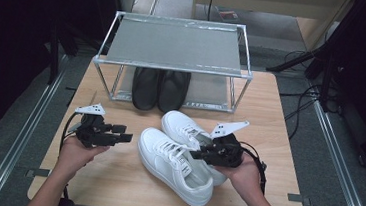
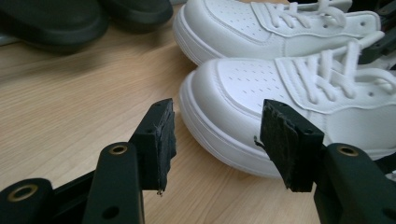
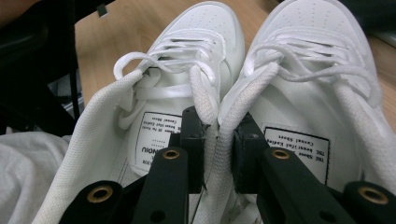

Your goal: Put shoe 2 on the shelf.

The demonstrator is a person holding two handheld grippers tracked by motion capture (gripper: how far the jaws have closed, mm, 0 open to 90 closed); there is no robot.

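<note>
There are two white sneakers [image 1: 175, 165] on the wooden table [image 1: 114, 177], lying side by side and touching each other, toes pointing away from the person and a little to the left. Their uppers are smooth, with small holes punched over the toe, flat white laces and a thick white rubber sole. Inside, the lining is a woven white cloth, and each shoe has one printed label on its insole.

Behind them stand two black shoes [image 1: 160, 89], rounded and matte, under a metal rack [image 1: 176, 44]. The rack has thin silver bars and one flat grey shelf on top; the black pair is on the lower level, toes toward the sneakers.

There are two grippers, one in each hand. The left gripper [image 1: 123, 133] is held just above the table, to the left of the sneakers and apart from them. In the left gripper view its two black jaws stand wide apart with nothing between them, and the rough dark pads [image 2: 163, 140] look worn at the edges.

The right gripper [image 1: 197, 154] is at the heel side of the sneakers. In the right gripper view its jaws are closed on the two inner collar edges, one from each sneaker, pressing them together.
</note>
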